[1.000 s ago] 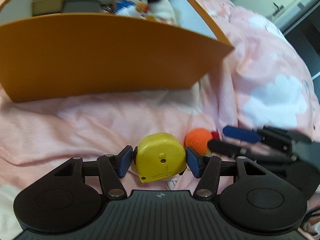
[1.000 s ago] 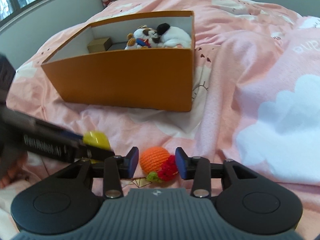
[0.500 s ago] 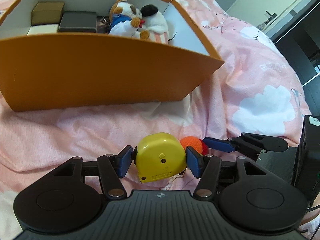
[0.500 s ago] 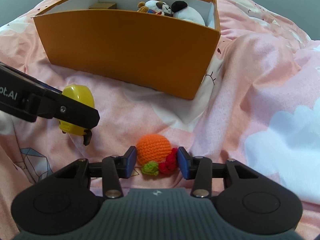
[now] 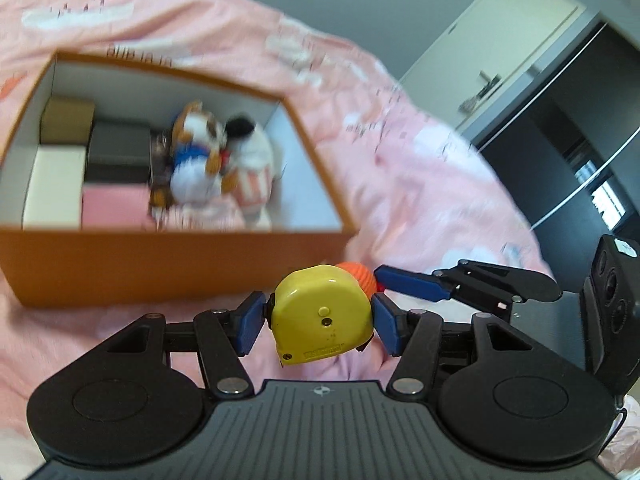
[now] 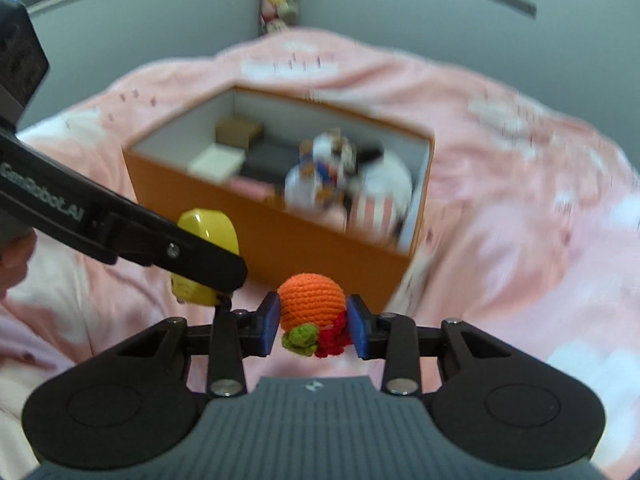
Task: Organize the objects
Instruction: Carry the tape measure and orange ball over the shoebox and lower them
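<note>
My left gripper (image 5: 318, 324) is shut on a yellow tape measure (image 5: 322, 314), held up off the pink bedspread in front of the orange box (image 5: 160, 264). In the right wrist view my right gripper (image 6: 313, 324) has its jaws closing, and the blue pads press both sides of an orange crocheted ball (image 6: 312, 304) with green and red knots under it, lifted clear of the bed. The ball (image 5: 358, 274) peeks out just behind the tape measure in the left view. The tape measure (image 6: 208, 256) and the left gripper's finger (image 6: 120, 224) cross the right view's left side.
The open orange box (image 6: 344, 256) holds plush toys (image 5: 216, 164), a brown carton (image 5: 68, 120), a dark case (image 5: 120, 152), a white box (image 5: 54, 184) and a pink one (image 5: 116, 204). Rumpled pink bedding (image 6: 520, 200) surrounds it. A grey wall and a door stand behind.
Both grippers have risen with their objects, so the box's inside now shows. The right gripper's pads have closed in on the crocheted ball and lifted it off the bedspread.
</note>
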The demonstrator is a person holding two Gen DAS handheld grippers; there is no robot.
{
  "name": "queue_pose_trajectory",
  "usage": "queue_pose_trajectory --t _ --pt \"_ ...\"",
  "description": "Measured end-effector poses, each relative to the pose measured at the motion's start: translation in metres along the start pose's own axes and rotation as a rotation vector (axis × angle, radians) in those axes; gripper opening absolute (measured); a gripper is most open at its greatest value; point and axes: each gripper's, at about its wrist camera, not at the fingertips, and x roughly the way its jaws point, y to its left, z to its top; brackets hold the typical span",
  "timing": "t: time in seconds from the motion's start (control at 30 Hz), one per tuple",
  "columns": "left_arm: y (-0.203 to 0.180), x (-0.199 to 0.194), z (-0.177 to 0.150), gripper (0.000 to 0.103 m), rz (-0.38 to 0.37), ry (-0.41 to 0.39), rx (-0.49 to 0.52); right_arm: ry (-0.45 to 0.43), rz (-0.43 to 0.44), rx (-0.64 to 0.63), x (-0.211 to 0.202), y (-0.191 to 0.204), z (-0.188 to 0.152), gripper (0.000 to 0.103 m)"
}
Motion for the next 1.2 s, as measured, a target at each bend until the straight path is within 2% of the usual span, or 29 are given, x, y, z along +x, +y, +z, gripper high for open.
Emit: queue_pose_trajectory --t 0.17,0.33,0.5,0.83,1.2 --pt "0.001 -0.008 0.026 0.066 0.020 -0.064 0.003 -0.085 -0.022 -0.070 -0.012 -0.010 0.036 0.038" --pt "0.011 0.002 0.048 0.066 0.034 -0.082 -0.017 -0.077 -0.057 -0.141 0.012 -0.021 0.070 0.038" --pt "0.021 0.021 0.063 0.066 0.042 -0.055 -0.020 0.020 -0.036 -0.198 0.049 -0.030 0.087 0.038" --pt "0.047 0.055 0.070 0.066 0.024 0.058 -0.059 0.243 0.011 -0.288 0.103 -0.031 0.085 0.038" --pt "0.061 0.072 0.085 0.066 0.013 0.109 -0.070 0.379 0.086 -0.195 0.128 -0.048 0.089 0.040"
